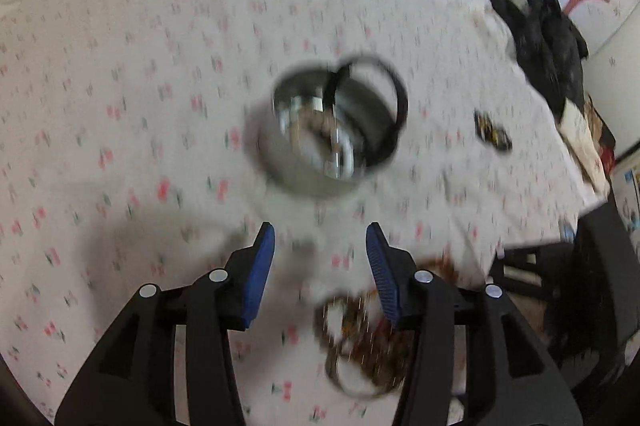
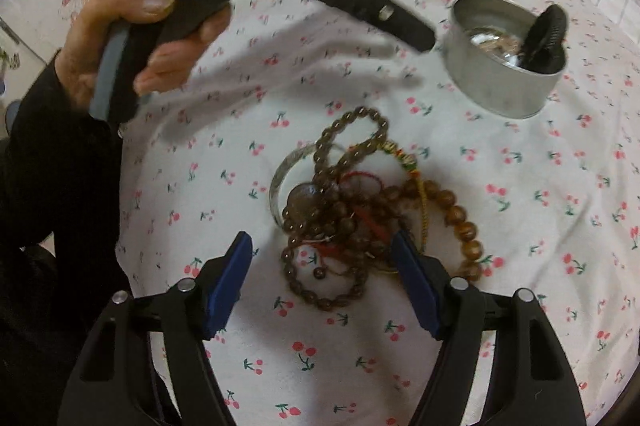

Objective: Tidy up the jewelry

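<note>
In the right wrist view, the right hand-held gripper (image 2: 322,258) stands wide at the near edge, its blue pads either side of the near part of a tangled pile of bracelets (image 2: 352,218) lying on a cherry-print bedsheet (image 2: 540,226). The pads do not press on the pile; whether the right-side pad touches a bead cannot be told. The pile holds brown bead strings, red and yellow cords and a clear bangle (image 2: 286,174) at its 9 o'clock side. Farther off, at 1 o'clock, a round metal tin (image 2: 500,78) sits on the sheet, well apart from the pile, with shiny pieces and a black hair tie (image 2: 546,30) propped inside it. At 10 o'clock a hand (image 2: 132,42) in a black sleeve grips the handle of the left hand-held gripper (image 1: 320,238), whose nose points toward the tin.

The left wrist view is blurred. Its jaws stand partly apart with nothing between them, above the sheet. The pile lies near at 5 o'clock, the tin straight ahead at 12 o'clock, and a small dark-and-gold piece (image 1: 493,131) farther at 2 o'clock.
</note>
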### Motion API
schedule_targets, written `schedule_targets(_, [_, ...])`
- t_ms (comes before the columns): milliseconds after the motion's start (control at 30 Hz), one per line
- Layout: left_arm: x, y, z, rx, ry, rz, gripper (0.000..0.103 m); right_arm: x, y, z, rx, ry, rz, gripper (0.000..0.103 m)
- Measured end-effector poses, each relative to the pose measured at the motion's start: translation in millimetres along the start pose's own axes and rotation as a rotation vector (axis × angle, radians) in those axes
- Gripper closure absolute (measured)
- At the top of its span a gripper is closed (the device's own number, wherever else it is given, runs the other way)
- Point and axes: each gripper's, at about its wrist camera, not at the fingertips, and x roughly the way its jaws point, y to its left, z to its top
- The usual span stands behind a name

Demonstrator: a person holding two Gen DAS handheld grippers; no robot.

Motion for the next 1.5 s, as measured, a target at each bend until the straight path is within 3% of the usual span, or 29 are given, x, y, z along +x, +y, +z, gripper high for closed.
schedule_targets(233, [-0.9,11.8,-30.6,0.015,0.092,-0.024,0.055,-4.0,-4.7,-2.0,0.008,-0.005,-0.029,0.042])
schedule_targets(400, [12.0,13.4,-44.3,-0.018,0.162,-0.100,0.052,-15.3,-22.7,-18.6,0.063,0.013,-0.082,0.042])
schedule_targets(667, [23.2,-0.9,-47.2,-0.014,0.143,-0.075,0.051,-29.6,-41.7,-13.9,0.176,-0.107,-0.143,0.042])
schedule_targets(733, [21.3,-2.0,-47.1,-0.009,0.120,-0.084,0.061,-28.0,-36.1,-11.7,0.144,-0.097,-0.143,0.042])
schedule_targets(767, [21.3,-2.4,-46.2,-0.003,0.125,-0.096,0.076,-27.7,-33.8,-11.5,0.136,-0.095,-0.139,0.042])
schedule_targets(867, [20.6,-14.0,-45.5,0.015,0.100,-0.189,0.084,-23.8,-24.9,-10.7,0.126,-0.084,-0.135,0.042])
schedule_targets(967, [9.7,-36.4,-44.6,0.076,0.053,-0.317,0.085,-42.1,-49.1,-14.3,0.208,-0.130,-0.188,0.042])
schedule_targets(1033, [7.1,-53.8,-48.8,0.158,0.092,-0.385,0.085,-55.8,-66.0,-20.2,0.287,-0.176,-0.202,0.042])
schedule_targets(1067, [9.4,-67.5,-56.6,0.232,0.150,-0.437,0.085,-60.8,-72.5,-22.5,0.319,-0.199,-0.186,0.042])
schedule_targets(1167, [20.5,-105.4,-94.4,0.473,0.329,-0.447,0.083,-57.8,-66.6,-18.9,0.293,-0.206,-0.125,0.042])
schedule_targets(1267, [12.7,-108.7,-109.3,0.540,0.367,-0.446,0.078,-41.0,-47.4,-9.5,0.226,-0.160,-0.097,0.042])
schedule_targets(1400, [-17.8,-65.2,-89.8,0.403,0.260,-0.411,0.054,-19.6,-29.9,-4.1,0.179,-0.105,-0.107,0.042])
schedule_targets(1500, [-32.3,-13.5,-69.6,0.194,0.148,-0.320,0.044,-7.2,-27.0,-1.4,0.197,-0.097,-0.071,0.042])
